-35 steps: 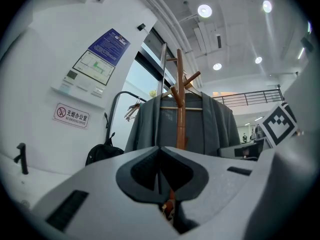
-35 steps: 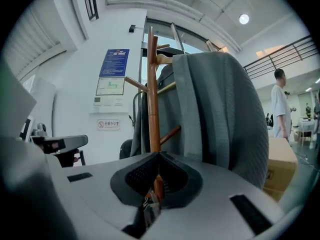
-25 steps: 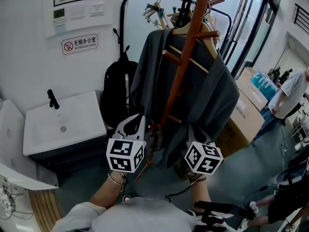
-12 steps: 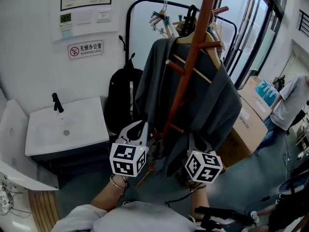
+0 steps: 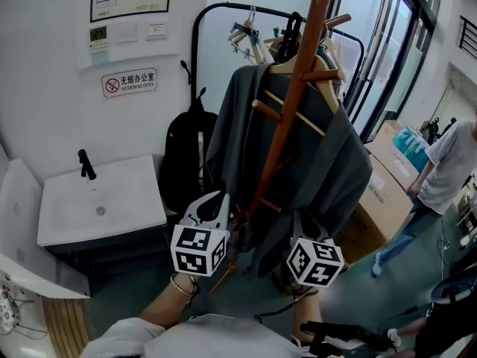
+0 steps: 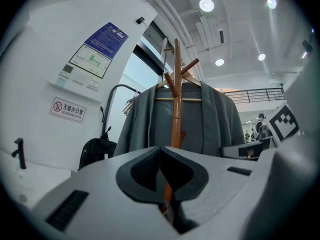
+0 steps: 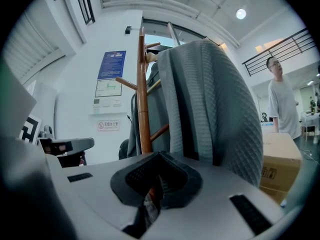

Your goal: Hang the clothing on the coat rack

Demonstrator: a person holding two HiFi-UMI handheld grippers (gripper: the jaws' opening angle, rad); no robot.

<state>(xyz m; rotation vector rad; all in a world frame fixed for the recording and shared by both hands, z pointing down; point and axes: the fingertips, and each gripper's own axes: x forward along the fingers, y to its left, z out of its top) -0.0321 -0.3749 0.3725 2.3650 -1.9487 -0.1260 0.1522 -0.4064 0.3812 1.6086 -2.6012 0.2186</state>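
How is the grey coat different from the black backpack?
The grey coat is bigger and spreads wide on a wooden hanger, high on the brown coat rack. The black backpack is smaller and sits lower, behind it by the wall. The coat is grey, the backpack black. Both are soft.

The coat rack pole [image 5: 286,103] and its projecting pegs [image 5: 266,112] stand directly ahead, with the grey garment [image 5: 335,170] filling the space on both sides. The black backpack [image 5: 182,151] and sink [image 5: 100,200] obstruct the left; cardboard boxes [image 5: 387,181] obstruct the right. Open floor [image 5: 365,274] lies low on the right, below the garment.
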